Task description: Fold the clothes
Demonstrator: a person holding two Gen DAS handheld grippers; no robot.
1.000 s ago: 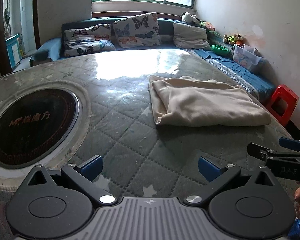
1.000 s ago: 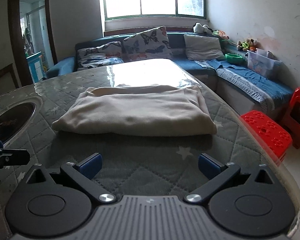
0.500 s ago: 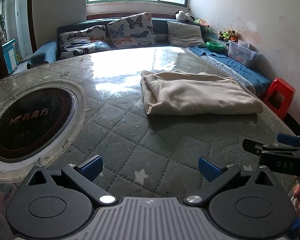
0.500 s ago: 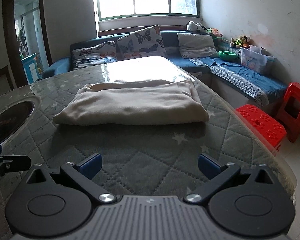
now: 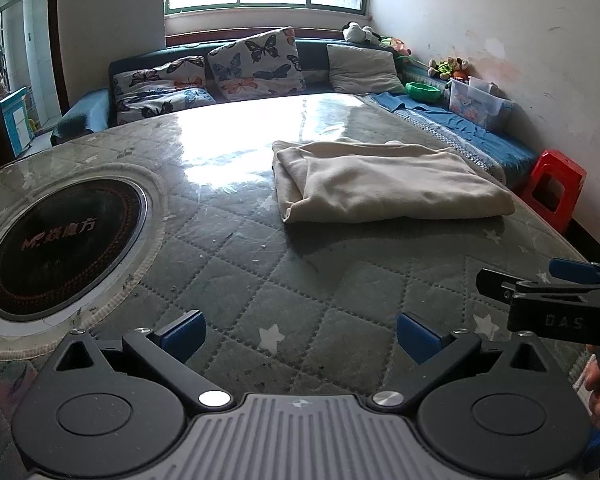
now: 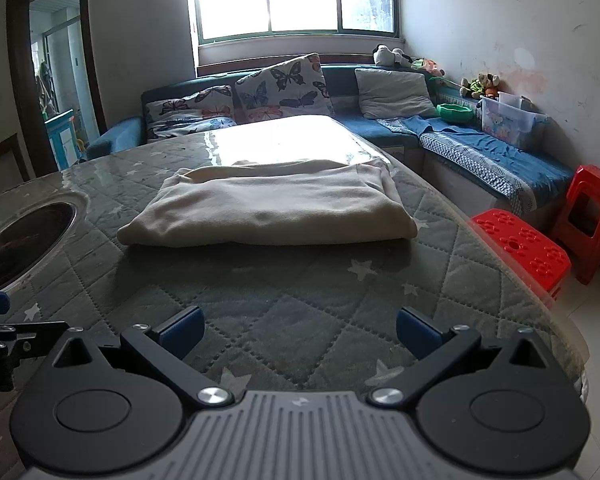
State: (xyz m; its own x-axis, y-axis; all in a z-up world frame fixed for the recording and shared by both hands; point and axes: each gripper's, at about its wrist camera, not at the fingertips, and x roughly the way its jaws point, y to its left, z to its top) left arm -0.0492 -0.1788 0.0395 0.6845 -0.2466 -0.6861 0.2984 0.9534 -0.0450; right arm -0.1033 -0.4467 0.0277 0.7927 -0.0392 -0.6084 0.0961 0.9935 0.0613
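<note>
A cream garment [image 5: 384, 184] lies folded into a flat rectangle on the quilted grey-green table [image 5: 260, 280]. It also shows in the right wrist view [image 6: 272, 212]. My left gripper [image 5: 299, 334] is open and empty, held above the table well short of the garment. My right gripper [image 6: 299, 330] is open and empty, also short of the garment's near edge. The right gripper shows at the right edge of the left wrist view [image 5: 540, 292]. The left gripper shows at the left edge of the right wrist view [image 6: 4, 328].
A round dark cooktop [image 5: 56, 232] is set into the table at the left. Red plastic stools [image 6: 520, 248] stand beside the table's right edge. A blue sofa [image 6: 480, 152] with cushions runs along the back and right walls.
Both grippers have drawn back and risen from the garment, which now looks smaller and farther off. The garment has not moved. Both stay open.
</note>
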